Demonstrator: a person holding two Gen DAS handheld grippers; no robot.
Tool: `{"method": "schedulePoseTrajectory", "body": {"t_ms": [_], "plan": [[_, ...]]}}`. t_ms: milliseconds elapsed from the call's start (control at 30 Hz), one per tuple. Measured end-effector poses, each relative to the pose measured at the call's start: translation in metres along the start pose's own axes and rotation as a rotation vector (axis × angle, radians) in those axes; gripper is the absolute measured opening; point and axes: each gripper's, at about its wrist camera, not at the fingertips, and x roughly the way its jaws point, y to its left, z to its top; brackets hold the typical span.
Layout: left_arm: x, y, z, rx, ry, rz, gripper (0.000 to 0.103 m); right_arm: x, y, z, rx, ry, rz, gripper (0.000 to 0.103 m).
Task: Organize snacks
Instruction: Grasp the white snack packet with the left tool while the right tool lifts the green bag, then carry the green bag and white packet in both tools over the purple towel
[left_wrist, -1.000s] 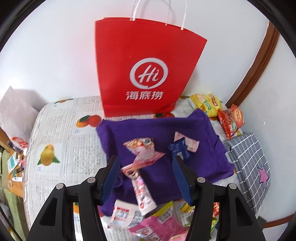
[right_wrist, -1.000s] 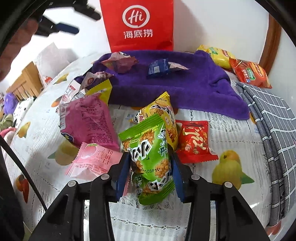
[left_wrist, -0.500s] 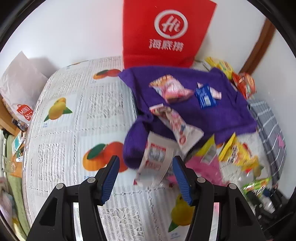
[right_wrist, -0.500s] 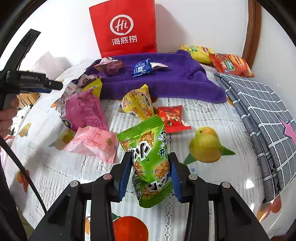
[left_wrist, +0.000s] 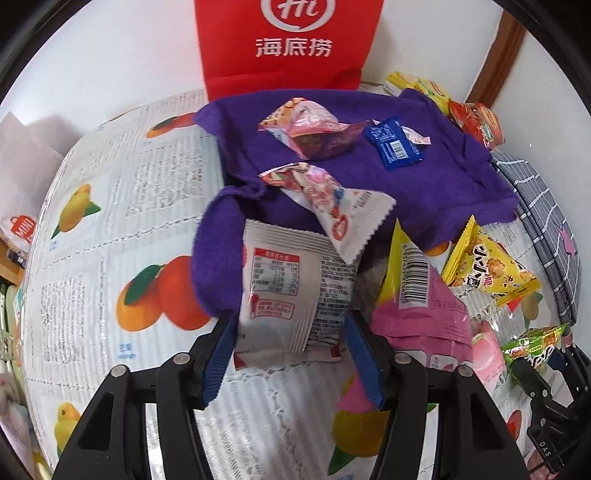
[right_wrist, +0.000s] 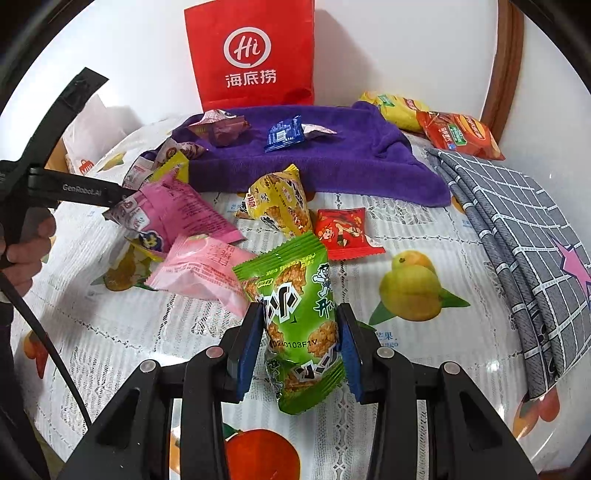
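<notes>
Green snack packet (right_wrist: 299, 325) sits clamped between the right gripper's (right_wrist: 300, 347) blue pads above the fruit-print tablecloth (right_wrist: 424, 350); the left gripper (left_wrist: 291, 354), jaws apart, straddles a white snack packet (left_wrist: 291, 291) beside the purple towel (left_wrist: 436, 184).

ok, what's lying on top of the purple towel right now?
On the purple towel: a pink-purple snack bag, a blue packet with a small pink wrapper tucked against it. Anything beneath the towel is covered.
</notes>
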Motion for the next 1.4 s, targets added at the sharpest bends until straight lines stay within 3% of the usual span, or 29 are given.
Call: {"method": "schedulePoseTrajectory", "body": {"t_ms": [233,300,367,600,1000,1400], "plan": [[0.005,-0.003,0.0,-0.056,-0.029,-0.029,0.055,0.0,-0.002,-0.001,0.009,-0.008,0.011,0.04],[0.003,-0.003,-0.001,-0.066,-0.044,-0.063,0.044,0.0,-0.002,-0.001,0.008,-0.01,0.016,0.04],[-0.002,-0.004,-0.004,-0.064,-0.057,-0.091,0.041,0.0,-0.003,-0.002,0.011,-0.012,0.024,0.04],[-0.027,-0.004,-0.002,-0.058,-0.128,-0.124,0.04,0.0,-0.006,-0.002,0.022,-0.016,0.038,0.04],[-0.04,-0.002,0.052,-0.107,-0.179,-0.144,0.04,-0.005,-0.019,0.007,0.054,-0.002,0.092,0.039],[-0.042,-0.004,0.092,-0.119,-0.197,-0.139,0.04,-0.041,-0.029,0.067,0.039,-0.129,0.094,0.039]]}}
